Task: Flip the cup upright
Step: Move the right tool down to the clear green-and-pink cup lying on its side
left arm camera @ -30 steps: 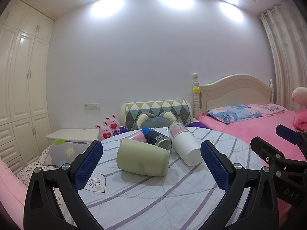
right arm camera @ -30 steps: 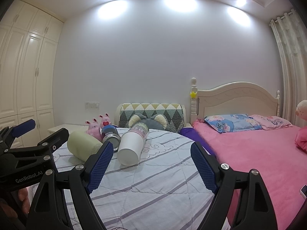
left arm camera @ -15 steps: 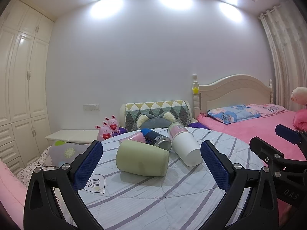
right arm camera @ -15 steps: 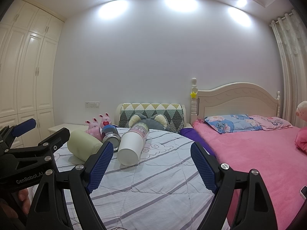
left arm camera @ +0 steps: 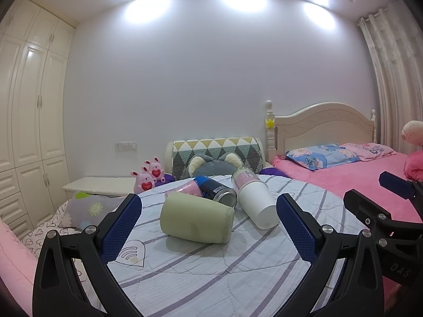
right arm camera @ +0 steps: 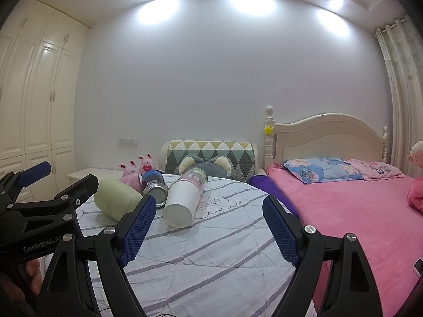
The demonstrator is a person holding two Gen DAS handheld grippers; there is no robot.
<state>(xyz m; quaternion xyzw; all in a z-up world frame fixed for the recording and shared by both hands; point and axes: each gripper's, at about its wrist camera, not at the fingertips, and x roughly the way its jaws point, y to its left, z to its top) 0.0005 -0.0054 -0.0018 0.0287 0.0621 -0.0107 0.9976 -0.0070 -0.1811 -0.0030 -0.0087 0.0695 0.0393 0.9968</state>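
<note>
- Two claws, nearest the cameras: the left claw point(left arm camera: 208, 211) and the right claw point(right arm camera: 206, 214) both hover above the striped sheet point(left arm camera: 211, 269), jaws spread wide and holding nothing; judged to be poised for an approach, no grasp begun.
- Four cups lie on their sides in one cluster on the sheet, well ahead of both claws; none is upright, so the task is judged not started.
- One green cup point(left arm camera: 197, 219), nearest, left of the group.
- One white cup point(left arm camera: 255, 206), right, its closed base toward the cameras.
- One blue-and-steel cup point(left arm camera: 216, 191), between them, farther back.
- One pink cup point(left arm camera: 185, 189), farthest, partly hidden behind the green one.
- Two pink rabbit toys point(left arm camera: 149, 174) beyond, at far left.
</note>
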